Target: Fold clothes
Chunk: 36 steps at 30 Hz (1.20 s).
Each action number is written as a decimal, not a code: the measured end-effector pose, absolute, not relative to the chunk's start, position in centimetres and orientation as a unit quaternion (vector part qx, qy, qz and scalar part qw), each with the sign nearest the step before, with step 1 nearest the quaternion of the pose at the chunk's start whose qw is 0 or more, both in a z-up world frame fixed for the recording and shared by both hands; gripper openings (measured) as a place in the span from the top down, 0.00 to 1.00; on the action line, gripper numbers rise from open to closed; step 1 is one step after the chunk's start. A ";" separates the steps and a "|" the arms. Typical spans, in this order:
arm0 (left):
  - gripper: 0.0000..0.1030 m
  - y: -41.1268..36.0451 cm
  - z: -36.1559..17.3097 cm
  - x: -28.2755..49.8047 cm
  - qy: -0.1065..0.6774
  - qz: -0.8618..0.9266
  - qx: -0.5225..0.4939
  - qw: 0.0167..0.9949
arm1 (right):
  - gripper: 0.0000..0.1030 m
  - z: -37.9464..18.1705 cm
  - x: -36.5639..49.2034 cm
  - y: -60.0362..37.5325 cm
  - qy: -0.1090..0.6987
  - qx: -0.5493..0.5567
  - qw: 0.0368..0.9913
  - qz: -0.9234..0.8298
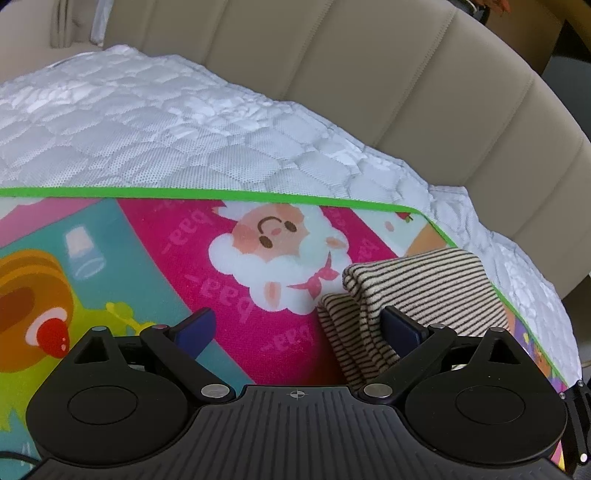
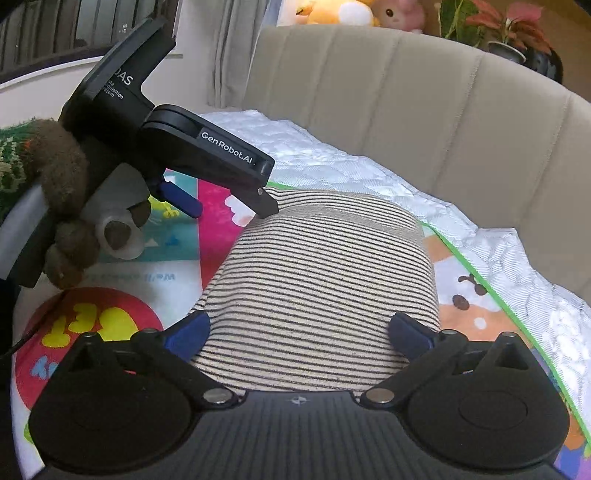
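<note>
The left gripper and right gripper both have their jaws wide apart, holding nothing. The striped top lies folded on the mat, so they seem to be letting go. The top's near edge hides under the right gripper.

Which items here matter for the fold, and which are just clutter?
In the job:
- striped garment, folded on the play mat
- left tongs, open, one finger at the garment's edge
- right tongs, open, either side of the garment

Lying about:
- white quilt
- beige headboard
- plush toys
- potted plant
</note>
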<state>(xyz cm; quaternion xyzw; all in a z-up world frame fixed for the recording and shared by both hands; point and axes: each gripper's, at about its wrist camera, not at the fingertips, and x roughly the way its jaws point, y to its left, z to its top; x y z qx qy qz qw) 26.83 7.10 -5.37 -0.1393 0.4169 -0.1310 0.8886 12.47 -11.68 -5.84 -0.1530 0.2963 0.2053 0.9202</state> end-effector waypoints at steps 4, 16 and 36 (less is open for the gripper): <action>0.03 7.0 -5.5 26.9 0.418 -0.131 -0.138 0.888 | 0.00 -5.6 14.1 -11.7 0.299 -0.136 0.922 0.202; 0.03 6.9 -5.7 26.8 0.420 -0.130 -0.129 0.889 | 0.00 -0.5 17.8 -19.1 0.327 0.038 0.921 0.208; 0.01 7.1 -6.0 27.0 0.421 -0.127 -0.102 0.892 | 0.37 -2.6 27.4 -18.9 0.377 0.114 0.897 0.203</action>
